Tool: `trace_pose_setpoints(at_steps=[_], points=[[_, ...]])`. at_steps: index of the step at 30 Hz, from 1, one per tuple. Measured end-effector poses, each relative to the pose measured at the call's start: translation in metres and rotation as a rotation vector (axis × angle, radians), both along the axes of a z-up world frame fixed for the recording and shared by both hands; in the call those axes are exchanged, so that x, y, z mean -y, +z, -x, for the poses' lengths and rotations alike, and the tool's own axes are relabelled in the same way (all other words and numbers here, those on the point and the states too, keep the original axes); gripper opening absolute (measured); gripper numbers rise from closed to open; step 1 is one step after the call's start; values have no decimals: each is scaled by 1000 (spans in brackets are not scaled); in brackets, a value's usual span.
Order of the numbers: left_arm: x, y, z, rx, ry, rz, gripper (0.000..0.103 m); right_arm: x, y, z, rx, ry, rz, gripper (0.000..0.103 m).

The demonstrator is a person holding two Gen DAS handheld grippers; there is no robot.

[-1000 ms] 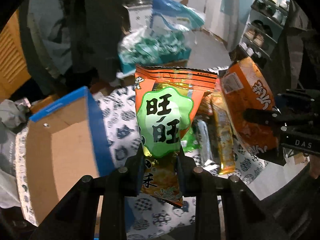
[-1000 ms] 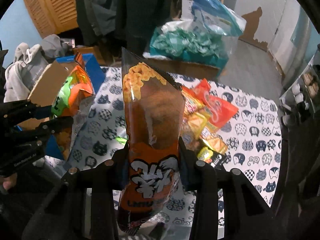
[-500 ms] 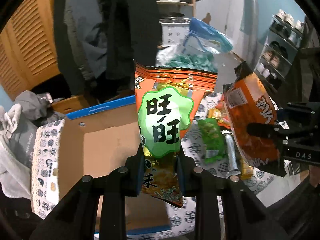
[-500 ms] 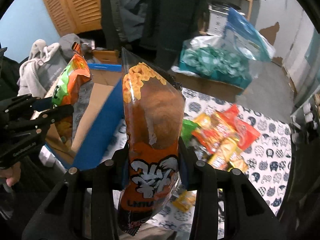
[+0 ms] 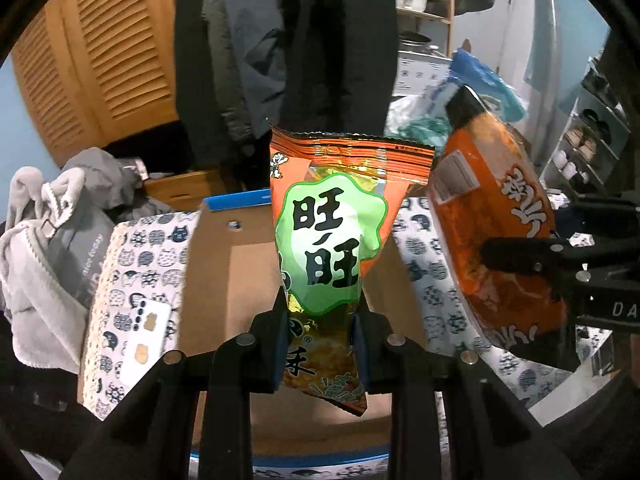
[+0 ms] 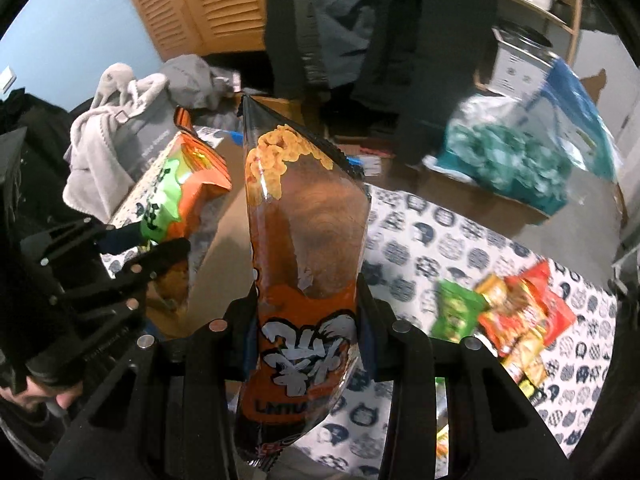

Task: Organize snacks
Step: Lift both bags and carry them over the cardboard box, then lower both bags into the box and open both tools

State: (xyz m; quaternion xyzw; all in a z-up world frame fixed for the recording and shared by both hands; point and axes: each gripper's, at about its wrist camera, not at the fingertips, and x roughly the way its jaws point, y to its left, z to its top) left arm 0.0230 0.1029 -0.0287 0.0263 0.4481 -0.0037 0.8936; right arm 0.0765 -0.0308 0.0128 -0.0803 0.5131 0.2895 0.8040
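My left gripper (image 5: 318, 316) is shut on an orange snack bag with a green label (image 5: 332, 240) and holds it upright over an open cardboard box with a blue rim (image 5: 224, 280). My right gripper (image 6: 308, 304) is shut on a tall orange and brown snack bag (image 6: 308, 248), held upright next to the box. The same bag (image 5: 500, 240) and the right gripper (image 5: 532, 256) show at the right of the left wrist view. The green-label bag (image 6: 176, 196) and left gripper (image 6: 152, 256) show at the left of the right wrist view. A pile of loose snack packets (image 6: 508, 320) lies on the cat-print cloth.
The cat-print cloth (image 6: 420, 240) covers the surface. A white phone (image 5: 146, 336) lies left of the box. Grey clothing (image 5: 52, 240) is heaped at the left. A clear bag of teal items (image 6: 512, 160) sits behind. Dark coats (image 5: 320, 40) hang at the back.
Both grippers have swung left with their bags. The box has come from the left to under the left gripper, and the snack pile has slid to the right.
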Motion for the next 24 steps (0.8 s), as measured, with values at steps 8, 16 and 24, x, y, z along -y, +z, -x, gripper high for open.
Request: trace_pose_setpoints(at_steps=[8, 16, 24], points=[[-39, -21, 3, -46, 68, 39, 28, -47, -17, 2, -41, 58, 22, 39], [-62, -45, 1, -125, 137, 64, 28, -63, -30, -4, -88, 57, 29, 39], [-63, -36, 3, -75, 167, 37, 70, -55, -34, -6, -100, 26, 38, 58]])
